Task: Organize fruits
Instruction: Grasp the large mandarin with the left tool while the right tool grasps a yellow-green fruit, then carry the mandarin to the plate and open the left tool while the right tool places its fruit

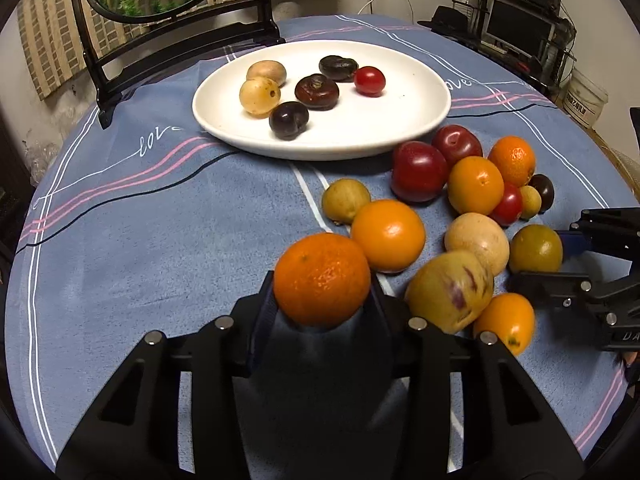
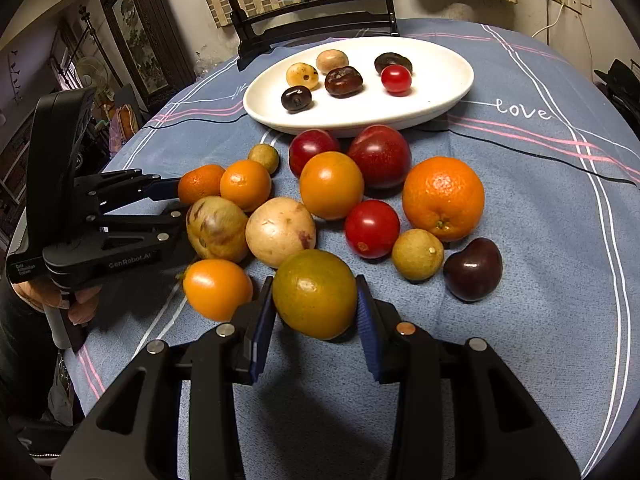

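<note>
My left gripper (image 1: 322, 300) is clamped on a rough-skinned mandarin (image 1: 322, 279), its blue pads pressed to both flanks; the right wrist view shows the same gripper (image 2: 182, 196) from the side, with a hand (image 2: 54, 296) on its handle, which the left camera cannot show. My right gripper (image 2: 316, 312) pinches a green-orange citrus (image 2: 315, 294), pads touching either side; the left wrist view catches only its fingers at the frame edge beside that fruit (image 1: 535, 249). Both fruits sit in the loose pile on the blue tablecloth (image 1: 160, 240), near the white plate (image 1: 408, 120). The plate holds six small fruits, among them a cherry tomato (image 1: 370, 81). Only the right view shows a dark plum (image 2: 473, 269) at the pile's right edge and a large orange (image 2: 443, 198) clearly. Only the left view shows a monitor (image 1: 516, 32) beyond the table.
</note>
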